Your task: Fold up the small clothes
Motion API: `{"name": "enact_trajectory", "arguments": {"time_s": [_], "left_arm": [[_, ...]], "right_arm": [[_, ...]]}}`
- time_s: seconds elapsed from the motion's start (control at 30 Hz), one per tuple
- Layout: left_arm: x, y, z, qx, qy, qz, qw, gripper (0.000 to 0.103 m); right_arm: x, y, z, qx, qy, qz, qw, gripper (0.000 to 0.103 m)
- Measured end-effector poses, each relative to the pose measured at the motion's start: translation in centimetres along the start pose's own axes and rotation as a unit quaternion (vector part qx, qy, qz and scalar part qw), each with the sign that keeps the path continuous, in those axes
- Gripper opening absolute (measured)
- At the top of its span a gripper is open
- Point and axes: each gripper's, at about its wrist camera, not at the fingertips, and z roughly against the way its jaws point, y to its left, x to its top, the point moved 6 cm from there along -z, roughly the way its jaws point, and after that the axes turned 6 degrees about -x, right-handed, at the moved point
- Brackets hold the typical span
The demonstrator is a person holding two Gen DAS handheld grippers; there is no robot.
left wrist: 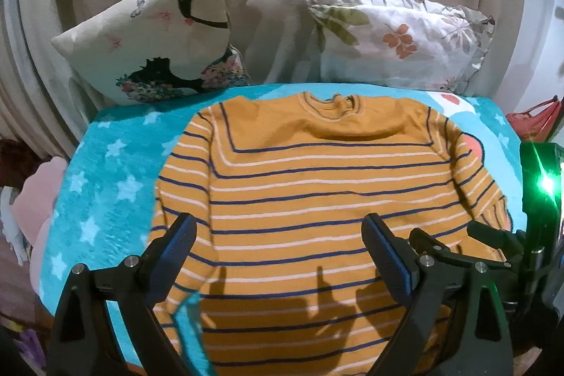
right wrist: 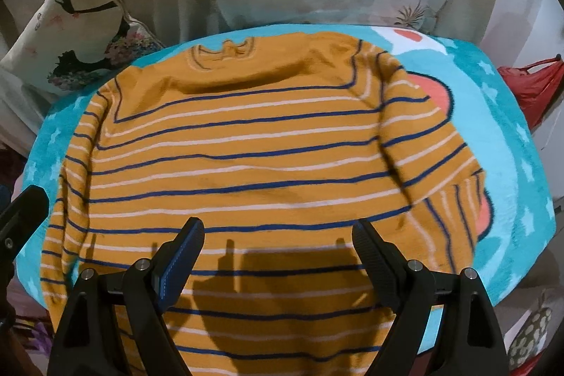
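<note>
Two grippers hover above one striped sweater (left wrist: 310, 185), which we see spread flat on the star-print blanket (left wrist: 105, 164), collar toward the pillows. We hold the left gripper (left wrist: 278, 235) and right gripper (right wrist: 278, 235) with fingers spread wide, empty, over its lower half.

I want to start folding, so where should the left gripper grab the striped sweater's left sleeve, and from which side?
Take the left sleeve near its cuff end, coming in from the outer left over the blue blanket. The sleeve lies flat alongside the body, so its outer edge is free to pinch.
</note>
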Motion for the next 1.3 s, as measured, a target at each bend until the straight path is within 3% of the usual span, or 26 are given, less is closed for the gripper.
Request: {"name": "enact_trajectory", "arguments": {"time_s": [0.5, 0.97, 1.17, 1.3], "left_arm": [[-1.3, 5.4, 0.0, 0.028, 0.017, -0.012, 0.9994, 0.094], [-1.7, 2.5, -1.0, 0.016, 0.031, -0.008, 0.9994, 0.094], [-1.5, 3.3, -1.1, -0.002, 0.037, 0.021, 0.9991, 0.094], [-2.9, 9.9, -0.6, 0.044, 0.027, 0.107, 0.9929, 0.094]], "right_arm": [[-1.5, 6.8, -1.7, 0.048, 0.019, -0.020, 0.998, 0.089], [-1.5, 4.2, -2.5, 0.043, 0.037, -0.024, 0.998, 0.089], [-0.7, 3.1, -2.6, 0.046, 0.039, -0.008, 0.998, 0.089], [-0.2, 2.5, -2.5, 0.046, 0.035, 0.006, 0.998, 0.089]]}}
